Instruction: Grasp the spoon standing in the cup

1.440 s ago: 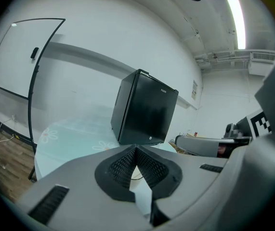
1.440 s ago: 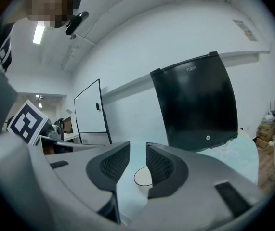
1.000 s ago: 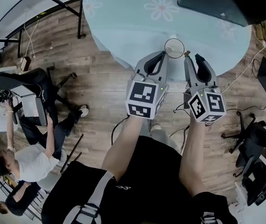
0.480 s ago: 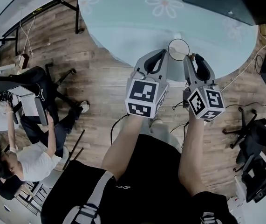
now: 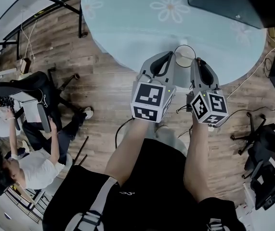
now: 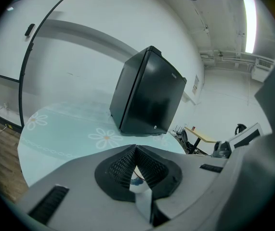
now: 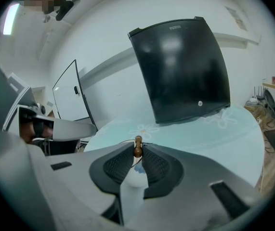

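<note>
Two jaws on your right hand-held gripper (image 7: 137,151) have just been closing, and they now pinch the brown wooden handle of the spoon (image 7: 137,145) just under its knobbed top, one pad pressed on each side. Your left hand-held gripper (image 6: 136,149) has its jaws together at the tips with nothing clamped between them. In the head view it sits just beside the left side of the cup (image 5: 184,57). That white cup stands near the front edge of the desk (image 5: 127,28), between the tips of your two grippers, and the spoon stands in it. A small blue mark shows on the cup through the jaws, too blurred to read. Farther back on the flower-printed desk stands a black cabinet (image 7: 183,66). It has a short line of lettering near its top edge, too small to read.
</note>
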Motion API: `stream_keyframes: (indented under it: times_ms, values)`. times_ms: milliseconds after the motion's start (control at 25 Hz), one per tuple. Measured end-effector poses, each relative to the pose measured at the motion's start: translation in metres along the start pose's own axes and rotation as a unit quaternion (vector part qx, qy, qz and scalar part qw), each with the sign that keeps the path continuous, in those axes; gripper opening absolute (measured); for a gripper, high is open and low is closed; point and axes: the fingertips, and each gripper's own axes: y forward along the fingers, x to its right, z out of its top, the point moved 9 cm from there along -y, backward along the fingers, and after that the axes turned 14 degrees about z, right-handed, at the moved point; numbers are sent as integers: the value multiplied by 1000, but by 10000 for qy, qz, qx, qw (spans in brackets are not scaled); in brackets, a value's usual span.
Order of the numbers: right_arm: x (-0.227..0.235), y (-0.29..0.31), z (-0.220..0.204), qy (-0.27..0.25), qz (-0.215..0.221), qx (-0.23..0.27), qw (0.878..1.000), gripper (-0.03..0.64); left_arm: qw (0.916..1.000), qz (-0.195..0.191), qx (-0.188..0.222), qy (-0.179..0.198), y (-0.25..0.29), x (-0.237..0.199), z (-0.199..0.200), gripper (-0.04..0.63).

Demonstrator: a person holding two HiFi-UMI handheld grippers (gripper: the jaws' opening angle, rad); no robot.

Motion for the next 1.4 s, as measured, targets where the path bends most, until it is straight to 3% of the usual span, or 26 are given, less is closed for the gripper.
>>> stream_keyframes:
  times_ms: [640,920,1400]
  values:
    - [-16,1,35,-517,229,158,9983,52,9996,-58,269,28,-6,-6,23,11]
    - [-25,-10,56,-978,163,168,9949,52,9989,-162,437,37,-11,1,36,11]
    - [-37,-29,99,-1486,172,544,9872,52,9963,-320,779,174,-21,15,62,11]
